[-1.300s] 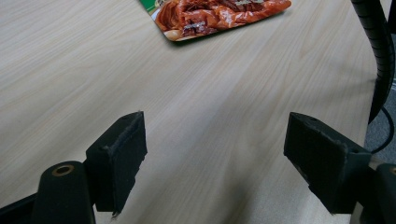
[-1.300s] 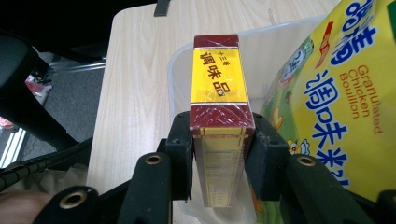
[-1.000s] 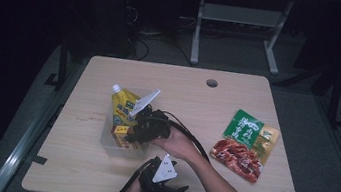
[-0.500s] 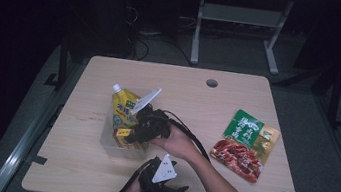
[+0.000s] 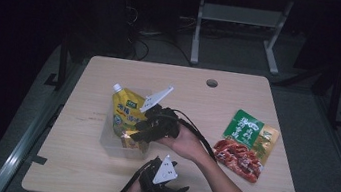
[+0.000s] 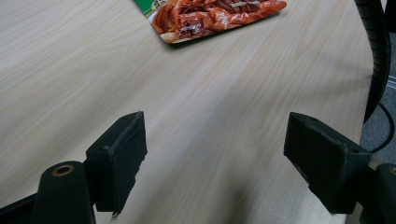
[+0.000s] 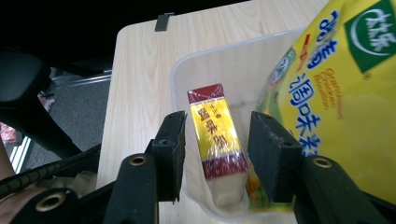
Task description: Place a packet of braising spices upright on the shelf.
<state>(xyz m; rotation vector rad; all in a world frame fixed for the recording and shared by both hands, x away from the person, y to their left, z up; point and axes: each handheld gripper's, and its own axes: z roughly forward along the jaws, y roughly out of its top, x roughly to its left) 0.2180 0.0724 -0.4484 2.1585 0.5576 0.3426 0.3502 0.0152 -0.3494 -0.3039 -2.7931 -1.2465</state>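
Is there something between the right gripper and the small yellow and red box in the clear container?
Nothing visible does. In the right gripper view the right gripper has its jaws on either side of the small box, with gaps showing; they have just been opening. The box stands in the clear container, and the yellow pouch leans beside it, not between.

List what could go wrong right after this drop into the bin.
1. The right tongs have just been opening, with the box between the pads, none pressing. It leans on the bin wall and may tip over.
2. The yellow pouch leans beside one pad; pulling out could snag it.
3. The right tongs' cable trails near the snack packet and might drag it.
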